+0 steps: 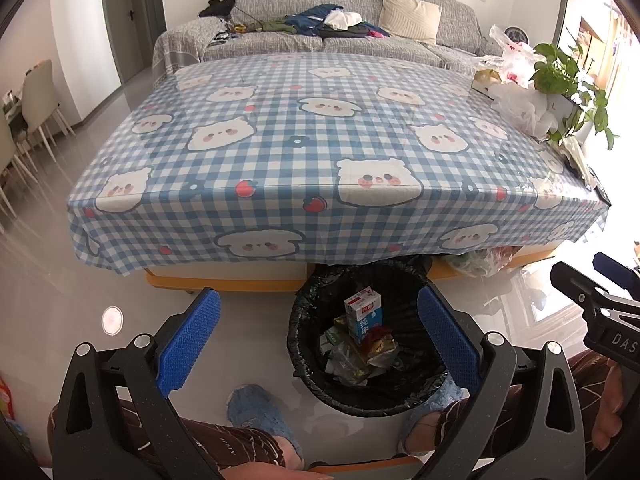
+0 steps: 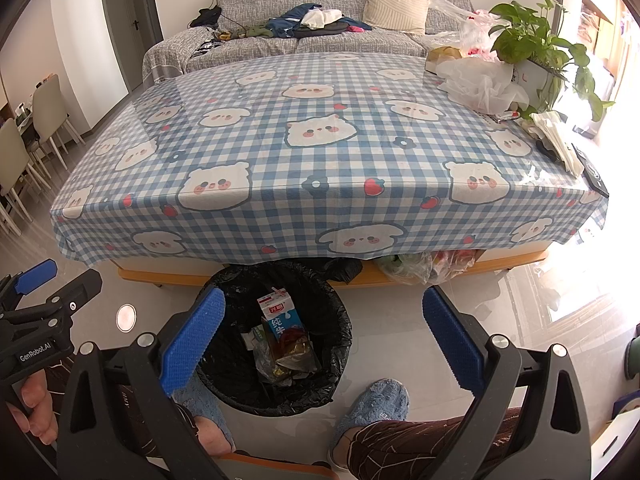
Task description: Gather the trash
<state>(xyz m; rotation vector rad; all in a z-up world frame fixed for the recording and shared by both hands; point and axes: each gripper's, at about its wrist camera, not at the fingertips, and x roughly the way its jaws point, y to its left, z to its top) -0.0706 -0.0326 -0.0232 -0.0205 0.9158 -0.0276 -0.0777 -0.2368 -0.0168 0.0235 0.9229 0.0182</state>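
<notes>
A: Where does the trash lie relative to the two tools?

B: The bin [image 2: 276, 340], lined in black, stands on the floor just before the tabletop [image 2: 320, 128], below both. It holds a milk carton [image 2: 280, 314] standing roughly upright among wrappers [image 2: 292, 356]. The right gripper [image 2: 324, 336] and left gripper [image 1: 320, 336] both hang with fingers spread wide, holding nothing.

A: And what remains to collect?

B: Crumpled plastic bags [image 2: 480, 84] lie at the tabletop's far right corner, beside a potted plant [image 2: 536, 52]. They sit ahead and to the right, so the right gripper appears nearer.

A: What is unclear?

B: Whether those bags are refuse. More bags [image 2: 424, 266] under the tabletop are half hidden by the cloth.
</notes>
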